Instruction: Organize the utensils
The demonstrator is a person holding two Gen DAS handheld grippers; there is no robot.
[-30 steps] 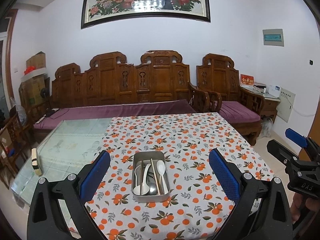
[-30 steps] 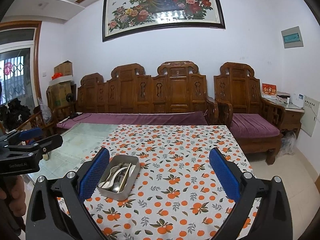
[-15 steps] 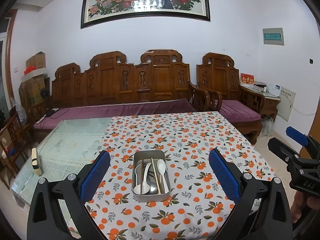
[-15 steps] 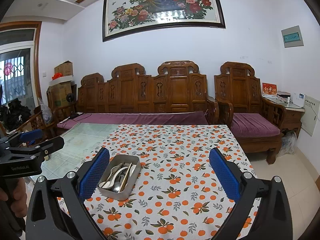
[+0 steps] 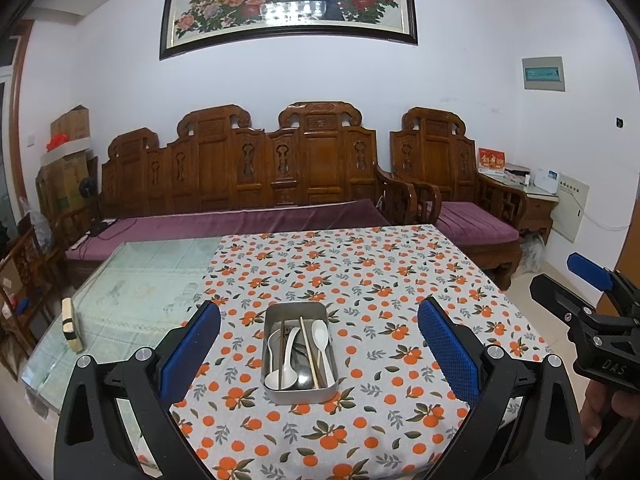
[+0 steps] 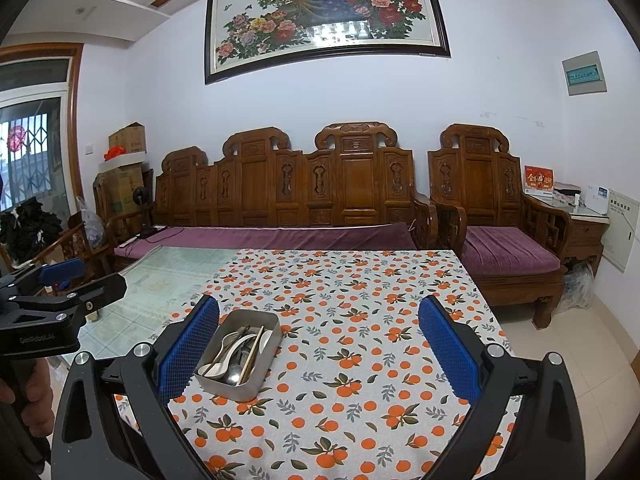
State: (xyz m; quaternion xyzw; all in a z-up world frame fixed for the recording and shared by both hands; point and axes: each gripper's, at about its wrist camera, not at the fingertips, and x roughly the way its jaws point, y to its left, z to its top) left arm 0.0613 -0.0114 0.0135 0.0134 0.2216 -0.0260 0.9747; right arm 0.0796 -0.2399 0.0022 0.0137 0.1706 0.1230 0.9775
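White walls (image 6: 160, 120). Framed peacock-and-flower painting (image 6: 324, 16) above carved wooden bench (image 6: 288, 196) with purple cushion (image 6: 280, 236). Matching armchair (image 6: 496, 216) to right. Cardboard boxes (image 6: 124, 168) in left corner. Barred window (image 6: 28, 152) at far left. Pale tiled floor (image 6: 568, 344).

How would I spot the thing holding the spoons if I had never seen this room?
Find the table with the orange-patterned tablecloth in front of the carved wooden sofa. Near its front edge sits a rectangular metal tin, the only object on the cloth, filled with white spoons and chopsticks.
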